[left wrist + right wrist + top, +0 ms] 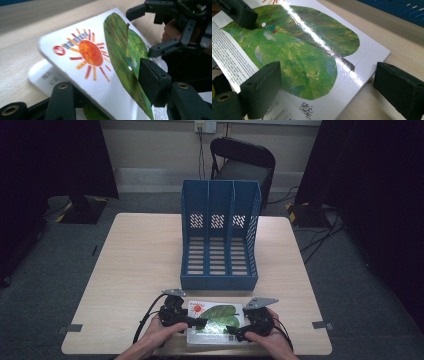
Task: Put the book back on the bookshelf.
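A picture book with a green leaf and an orange sun on its cover lies near the table's front edge. My left gripper is shut on its left side. In the left gripper view one pad presses on the cover and the other jaw sits under the raised edge. A white printed surface shows beneath; whether it is a page or another book I cannot tell. My right gripper is open at the book's right end. One of its pads rests over the cover, the other stands beyond the edge, above the table.
A blue three-slot file holder stands upright at the table's middle, its open front just behind the book. Bare wooden tabletop lies to its left and right. A black chair stands beyond the table's far edge.
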A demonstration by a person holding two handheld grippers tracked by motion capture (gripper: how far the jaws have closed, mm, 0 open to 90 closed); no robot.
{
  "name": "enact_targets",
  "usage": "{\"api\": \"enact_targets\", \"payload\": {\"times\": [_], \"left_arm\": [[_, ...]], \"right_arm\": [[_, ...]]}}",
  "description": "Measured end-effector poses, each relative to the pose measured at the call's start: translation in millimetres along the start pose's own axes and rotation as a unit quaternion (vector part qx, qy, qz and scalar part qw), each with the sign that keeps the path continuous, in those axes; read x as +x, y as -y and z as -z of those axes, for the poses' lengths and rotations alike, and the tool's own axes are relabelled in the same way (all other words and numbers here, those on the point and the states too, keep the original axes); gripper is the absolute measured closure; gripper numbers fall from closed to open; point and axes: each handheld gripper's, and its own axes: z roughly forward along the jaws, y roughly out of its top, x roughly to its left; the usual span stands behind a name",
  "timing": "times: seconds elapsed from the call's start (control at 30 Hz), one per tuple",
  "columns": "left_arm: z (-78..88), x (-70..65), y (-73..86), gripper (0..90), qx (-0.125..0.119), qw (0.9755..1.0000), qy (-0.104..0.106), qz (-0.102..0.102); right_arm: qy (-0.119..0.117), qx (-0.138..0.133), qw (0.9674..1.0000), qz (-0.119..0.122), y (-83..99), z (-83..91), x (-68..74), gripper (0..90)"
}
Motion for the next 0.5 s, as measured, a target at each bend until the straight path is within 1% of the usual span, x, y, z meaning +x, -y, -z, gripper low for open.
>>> {"api": "enact_targets", "payload": {"times": [0.2, 0.3, 0.33, 0.43, 0.5], "left_arm": [[-2.3, -1.8, -1.4, 46.2, 0.001, 1.0000, -0.003, -0.005], [-2.6, -2.1, -1.2, 44.5, 0.001, 1.0000, -0.001, -0.009], [-2.9, -2.2, -1.2, 43.7, 0.001, 0.9999, -0.002, -0.014], [-4.7, -3.8, -1.3, 39.9, 0.000, 0.9999, 0.003, -0.014], [-5.8, -4.9, -1.1, 39.4, 0.001, 0.9998, 0.003, -0.021]], "right_arm": [[0.001, 0.001, 1.0000, -0.002, -0.5, -0.3, -0.7, 8.4], [0.001, 0.001, 1.0000, -0.005, -1.2, 0.5, -2.1, 10.8], [0.001, -0.001, 1.0000, -0.006, -1.3, 0.8, -2.3, 11.2], [0.002, -0.004, 1.0000, -0.003, -1.6, 0.6, -2.5, 11.2], [0.001, -0.006, 1.0000, -0.004, -1.7, 0.8, -2.8, 11.2]]}}
